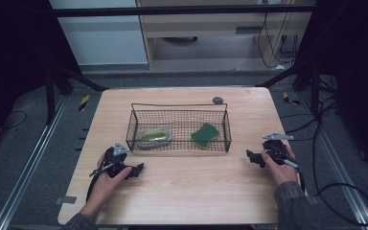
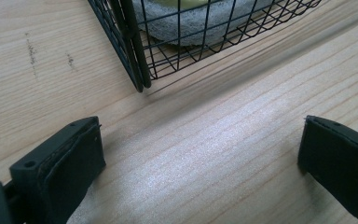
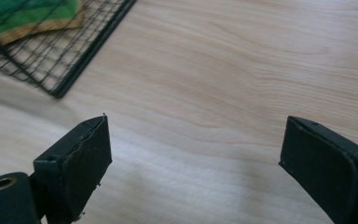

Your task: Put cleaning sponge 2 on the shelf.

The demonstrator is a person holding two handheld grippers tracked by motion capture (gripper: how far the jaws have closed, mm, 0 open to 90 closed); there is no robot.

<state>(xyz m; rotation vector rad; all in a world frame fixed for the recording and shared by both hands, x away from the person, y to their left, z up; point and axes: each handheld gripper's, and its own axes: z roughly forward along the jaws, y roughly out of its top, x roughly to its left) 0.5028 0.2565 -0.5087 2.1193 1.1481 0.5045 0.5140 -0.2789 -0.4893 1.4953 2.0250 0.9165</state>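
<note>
The wire basket (image 1: 179, 125) sits at the middle of the wooden table (image 1: 182, 191), and it is the thing nearest both tools. The left gripper (image 1: 136, 170) rests on the table near the basket's 7 o'clock corner, its jaws spread wide with only bare wood between them; in the left gripper view the corner of the wire basket (image 2: 137, 70) stands ahead at about 11 o'clock. The right gripper (image 1: 250, 155) lies off the basket's 4 o'clock corner, jaws likewise spread and holding nothing. Inside the basket, a grey-and-yellow sponge (image 1: 154, 136) lies at the left end and a green scouring sponge (image 1: 205, 134) at the right end, well apart. The basket looks light but stiff: thin black wire mesh with a thicker rim, probably not fragile, though it may slide on the smooth wood. The rim or a short end wall looks like the best place to pinch it. The sponges look soft and light; they should compress under the pads, so an edge grip seems safest.
</note>
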